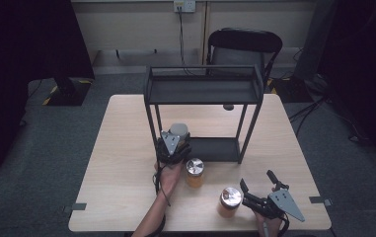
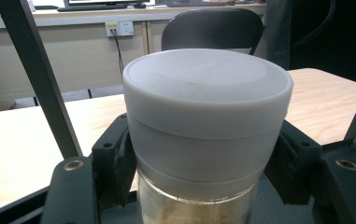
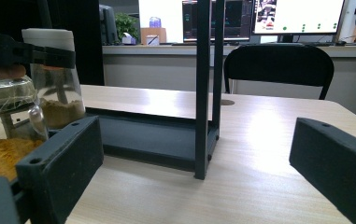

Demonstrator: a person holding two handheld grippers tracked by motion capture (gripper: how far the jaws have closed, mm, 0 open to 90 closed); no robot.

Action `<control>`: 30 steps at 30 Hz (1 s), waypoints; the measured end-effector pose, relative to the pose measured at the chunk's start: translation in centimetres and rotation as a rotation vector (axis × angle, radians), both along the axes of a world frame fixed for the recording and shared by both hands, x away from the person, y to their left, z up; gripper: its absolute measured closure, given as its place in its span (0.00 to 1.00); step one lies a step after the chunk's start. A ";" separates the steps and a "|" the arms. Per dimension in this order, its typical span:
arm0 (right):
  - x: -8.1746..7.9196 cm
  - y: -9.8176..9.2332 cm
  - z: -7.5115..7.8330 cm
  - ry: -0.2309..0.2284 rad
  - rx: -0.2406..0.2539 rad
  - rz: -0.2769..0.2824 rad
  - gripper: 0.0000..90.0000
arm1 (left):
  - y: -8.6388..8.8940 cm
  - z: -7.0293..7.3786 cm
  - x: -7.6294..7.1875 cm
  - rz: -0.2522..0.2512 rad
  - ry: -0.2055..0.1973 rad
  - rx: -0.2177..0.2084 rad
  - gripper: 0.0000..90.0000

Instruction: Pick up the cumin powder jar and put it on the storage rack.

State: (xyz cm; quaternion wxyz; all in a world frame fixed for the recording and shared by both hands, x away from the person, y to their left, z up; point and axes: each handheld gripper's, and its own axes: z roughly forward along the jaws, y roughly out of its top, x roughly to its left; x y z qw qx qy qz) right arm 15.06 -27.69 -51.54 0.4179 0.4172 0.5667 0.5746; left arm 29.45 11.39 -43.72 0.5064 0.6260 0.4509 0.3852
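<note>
Left gripper (image 1: pixel 175 139) clenched on a white-lidded jar (image 2: pixel 207 121), pads pressing the jar just below the lid on both sides; glass body with tan powder shows under the lid. In the high view the jar (image 1: pixel 179 131) sits at the front left corner of the black shelf rack (image 1: pixel 204 92), just beside the left front post and at the edge of the lower tray (image 1: pixel 220 149); whether its base already rests on the tray I cannot tell. Right gripper (image 1: pixel 258 190) lies near the front right of the table (image 1: pixel 126 148), jaws spread wide with nothing between them, pointing toward the rack. Two metal-lidded jars of orange powder wait on the table: one (image 1: pixel 194 172) just in front of the tray, another (image 1: pixel 229 201) close to the right gripper. Judged step: placing the white-lidded jar on the lower tray. To do it well: keep the jar upright, clear the post on its left, carry it far enough in that the whole base is over the tray, set it flat before letting go, then draw straight back so the pads do not drag the lid. Risk: base catching the tray lip and tipping.
</note>
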 end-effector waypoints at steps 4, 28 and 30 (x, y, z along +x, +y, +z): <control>0.0 0.0 0.0 0.000 0.001 -0.001 0.02 | 0.1 0.2 0.2 -0.006 0.008 0.000 0.38; 0.0 0.0 0.0 -0.001 0.002 -0.001 0.02 | 0.1 0.5 0.6 -0.030 0.022 0.010 0.27; 0.0 0.0 0.0 -0.001 0.002 -0.001 0.02 | 0.2 0.6 0.7 -0.033 0.021 0.014 0.27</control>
